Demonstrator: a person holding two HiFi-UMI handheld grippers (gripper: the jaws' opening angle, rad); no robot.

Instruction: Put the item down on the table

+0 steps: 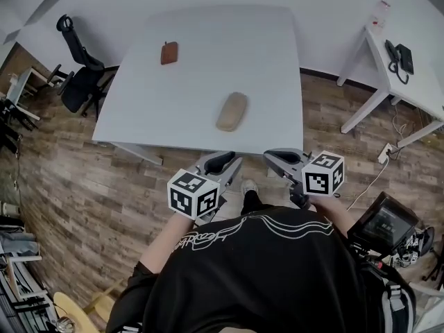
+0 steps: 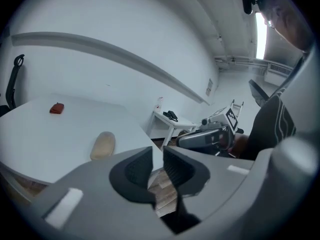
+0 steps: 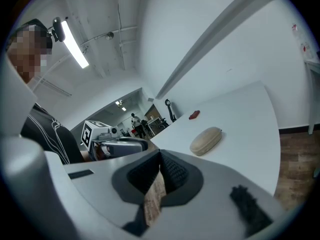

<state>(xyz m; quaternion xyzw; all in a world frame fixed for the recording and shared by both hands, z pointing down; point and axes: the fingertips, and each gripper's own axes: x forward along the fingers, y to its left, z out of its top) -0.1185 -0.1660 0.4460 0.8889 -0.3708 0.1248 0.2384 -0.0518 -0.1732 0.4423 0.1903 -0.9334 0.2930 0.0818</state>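
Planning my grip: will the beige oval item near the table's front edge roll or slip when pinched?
The beige oval item lies flat on the table, so it likely won't roll. Its rounded, smooth-looking surface may slip from a pinch; gripping across the narrow width seems safer. It looks stiff and probably light, though that is a guess.

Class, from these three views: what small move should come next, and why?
Probably just lower both to rest: the left hand-held gripper and right hand-held gripper hold nothing, while the beige oval item and small red item already lie on the table.
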